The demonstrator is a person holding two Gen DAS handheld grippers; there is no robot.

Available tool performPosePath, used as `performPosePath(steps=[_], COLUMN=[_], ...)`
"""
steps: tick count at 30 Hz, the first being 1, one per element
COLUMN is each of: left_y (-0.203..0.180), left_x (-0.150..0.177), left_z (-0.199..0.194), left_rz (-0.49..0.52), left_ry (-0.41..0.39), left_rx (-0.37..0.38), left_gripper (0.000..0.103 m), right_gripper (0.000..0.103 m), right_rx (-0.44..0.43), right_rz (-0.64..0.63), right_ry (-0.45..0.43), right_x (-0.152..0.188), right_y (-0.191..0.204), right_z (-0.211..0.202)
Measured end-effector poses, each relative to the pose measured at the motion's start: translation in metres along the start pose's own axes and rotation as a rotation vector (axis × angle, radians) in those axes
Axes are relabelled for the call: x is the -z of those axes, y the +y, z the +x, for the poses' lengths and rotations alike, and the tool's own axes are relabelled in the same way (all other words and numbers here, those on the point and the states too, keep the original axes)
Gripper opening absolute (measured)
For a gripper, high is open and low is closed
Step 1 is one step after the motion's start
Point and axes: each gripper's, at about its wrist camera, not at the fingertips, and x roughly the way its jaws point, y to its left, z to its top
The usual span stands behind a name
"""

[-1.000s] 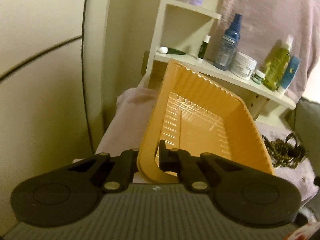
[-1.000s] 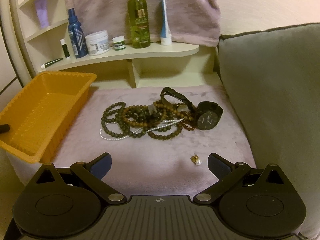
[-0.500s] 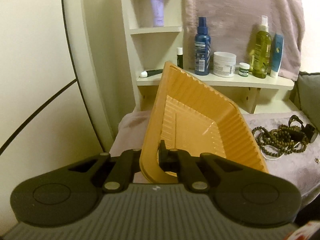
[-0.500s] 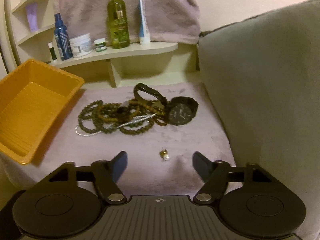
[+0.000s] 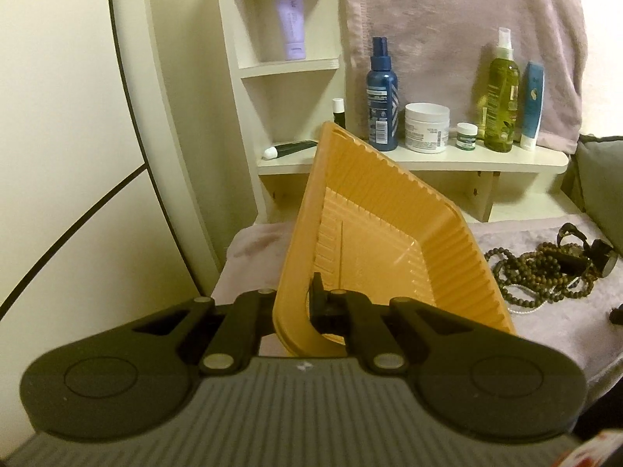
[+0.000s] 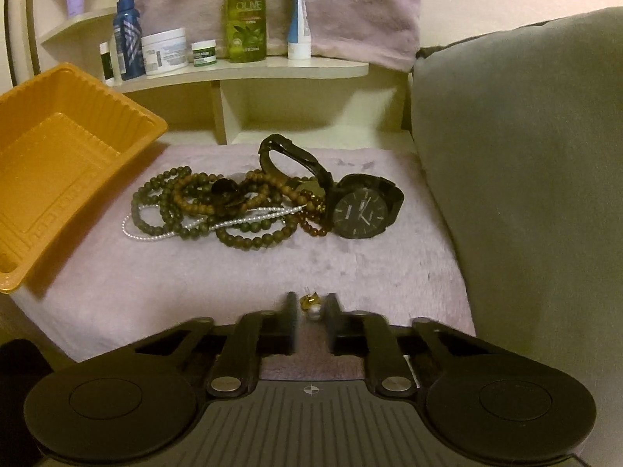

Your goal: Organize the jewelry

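My left gripper (image 5: 298, 299) is shut on the near rim of an orange plastic tray (image 5: 385, 241) and holds it tilted on the mauve cloth. The tray also shows at the left of the right wrist view (image 6: 58, 163). A tangle of bead bracelets (image 6: 218, 206), a pearl strand and a black wristwatch (image 6: 362, 210) lie in the cloth's middle. A small gold and pearl earring (image 6: 311, 305) lies near the front edge. My right gripper (image 6: 310, 311) sits low over it, jaws narrowed to either side of it, a small gap left on each side.
A cream shelf (image 6: 249, 70) behind holds bottles and jars, with a pink towel above. A grey cushion (image 6: 525, 163) stands along the right. A wall and corner shelf (image 5: 284, 66) lie to the left of the tray.
My right gripper moved forward and down to the earring and its jaws narrowed from wide open. My left gripper turned right, still holding the tray rim.
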Motion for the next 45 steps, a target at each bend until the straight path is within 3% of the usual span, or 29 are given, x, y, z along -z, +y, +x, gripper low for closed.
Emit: performPosePath(steps=[7, 17, 24, 25, 26, 28, 31, 39, 43, 45], left_y=[0.000, 0.000, 0.002, 0.001, 0.002, 0.002, 0.003, 0.002, 0.002, 0.001], left_x=[0.000, 0.002, 0.001, 0.001, 0.001, 0.002, 0.002, 0.001, 0.001, 0.000], left_z=[0.000, -0.001, 0.000, 0.000, 0.000, -0.001, 0.001, 0.001, 0.001, 0.001], left_rz=[0.020, 0.039, 0.033, 0.031, 0.029, 0.024, 0.018, 0.015, 0.010, 0.012], left_ry=[-0.010, -0.020, -0.020, -0.020, -0.020, -0.020, -0.018, -0.017, -0.015, -0.013], left_rx=[0.001, 0.007, 0.013, 0.013, 0.014, 0.014, 0.017, 0.018, 0.015, 0.012], left_gripper=[0.005, 0.005, 0.005, 0.005, 0.005, 0.005, 0.005, 0.005, 0.005, 0.005], right_gripper=[0.008, 0.008, 0.008, 0.016, 0.036, 0.057, 0.057, 0.057, 0.055, 0.045], right_rx=[-0.016, -0.399, -0.515, -0.523, -0.525, -0.519, -0.461, -0.134, -0.093, -0.094], right_rz=[-0.018, -0.101, -0.129, -0.133, -0.133, -0.123, -0.102, 0.066, 0.092, 0.074], right_ry=[-0.048, -0.096, -0.041, -0.041, -0.044, -0.069, -0.117, -0.120, -0.142, -0.147], right_x=[-0.011, -0.050, -0.053, -0.054, -0.052, -0.052, -0.051, -0.040, -0.048, -0.053], right_y=[0.012, 0.110, 0.156, 0.157, 0.157, 0.152, 0.135, 0.051, 0.029, 0.029], right_z=[-0.015, -0.027, -0.002, -0.003, -0.004, -0.010, -0.022, -0.012, -0.003, 0.004])
